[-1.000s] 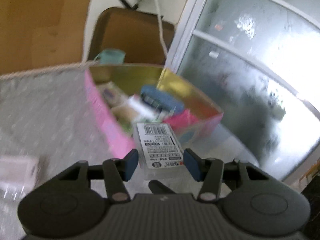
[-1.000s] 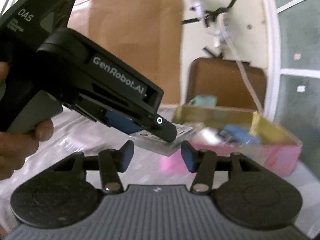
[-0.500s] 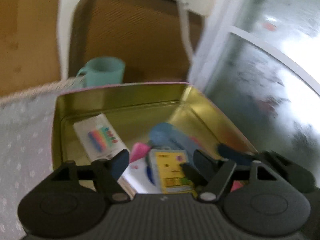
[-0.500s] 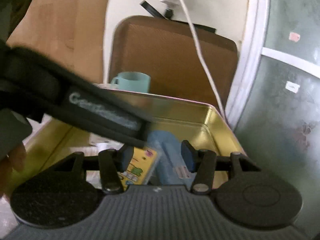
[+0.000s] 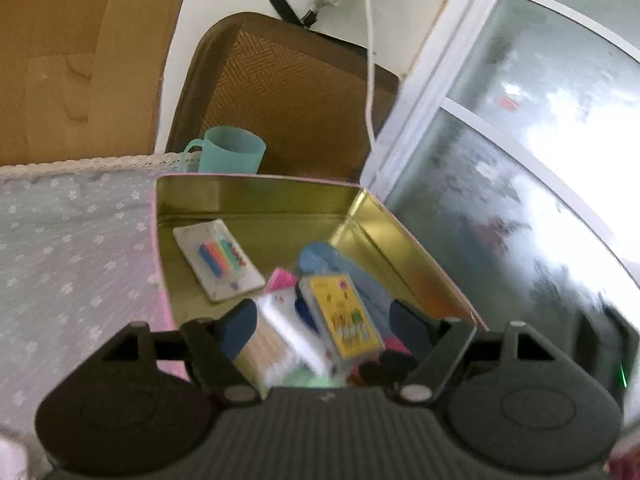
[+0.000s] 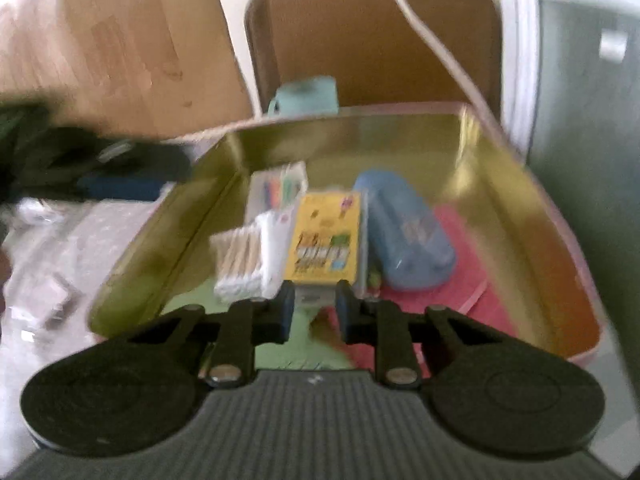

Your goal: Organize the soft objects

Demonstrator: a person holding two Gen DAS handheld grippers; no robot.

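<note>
A pink tin with a gold inside [image 5: 256, 194] [image 6: 516, 184] stands on the flowered cloth. In it lie a yellow packet [image 5: 342, 312] [image 6: 326, 236], a cotton-swab pack [image 5: 272, 340] [image 6: 244, 256], a card of coloured strips [image 5: 218, 258] [image 6: 278, 188], a blue case [image 6: 404, 224] and pink cloth [image 6: 468, 280]. My left gripper [image 5: 320, 330] is open above the tin's near edge, over the packets. My right gripper [image 6: 314, 316] is nearly closed on the near end of the yellow packet. The left gripper shows blurred at the left of the right wrist view [image 6: 120, 168].
A teal mug [image 5: 230, 154] [image 6: 306, 94] stands behind the tin at the table's lace edge. A brown chair back [image 5: 288, 84] and a hanging white cable [image 5: 370, 60] are behind it. A glass door [image 5: 520, 160] is on the right. Small white items [image 6: 52, 288] lie left on the cloth.
The left gripper carried the clear packet over the tin and let it go; it now lies yellow side up inside. The right gripper moved in over the tin and narrowed around the packet's end.
</note>
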